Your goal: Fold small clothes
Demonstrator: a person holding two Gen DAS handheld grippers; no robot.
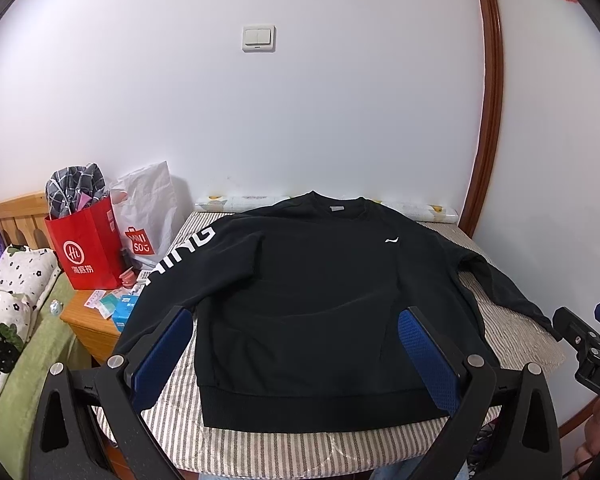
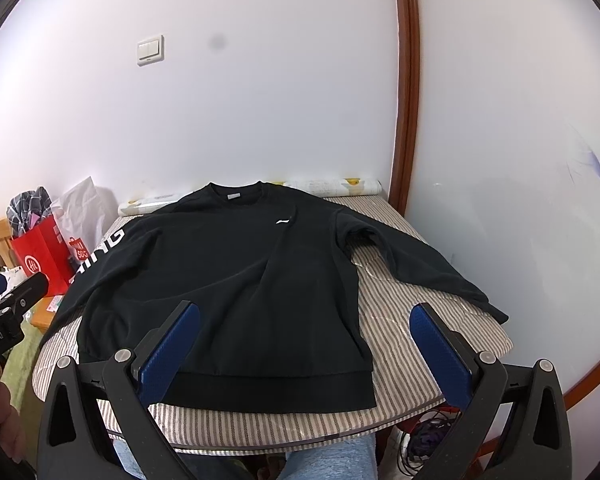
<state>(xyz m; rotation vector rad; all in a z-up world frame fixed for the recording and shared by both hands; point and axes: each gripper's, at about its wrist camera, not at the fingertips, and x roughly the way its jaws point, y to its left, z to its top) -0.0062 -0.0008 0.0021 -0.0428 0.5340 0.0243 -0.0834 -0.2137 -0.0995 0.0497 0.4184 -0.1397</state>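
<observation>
A black long-sleeved sweatshirt [image 1: 300,288] lies flat, front up, on a striped table [image 1: 260,444], collar toward the wall, hem toward me. It has a small white chest logo and white letters down its left sleeve, which hangs over the table's left edge. The other sleeve spreads out to the right [image 2: 420,268]. My left gripper [image 1: 296,320] is open and empty, held above the hem. My right gripper [image 2: 305,314] is open and empty, above the sweatshirt's [image 2: 228,280] near right corner. The right gripper also shows at the right edge of the left wrist view [image 1: 584,328].
A rolled patterned mat [image 2: 332,186] lies along the wall behind the collar. Left of the table stands a wooden nightstand [image 1: 88,316] with a red paper bag [image 1: 86,248], a white bag and small boxes. A bed with a green cover [image 1: 32,360] lies further left. A wooden door frame [image 2: 404,120] stands at right.
</observation>
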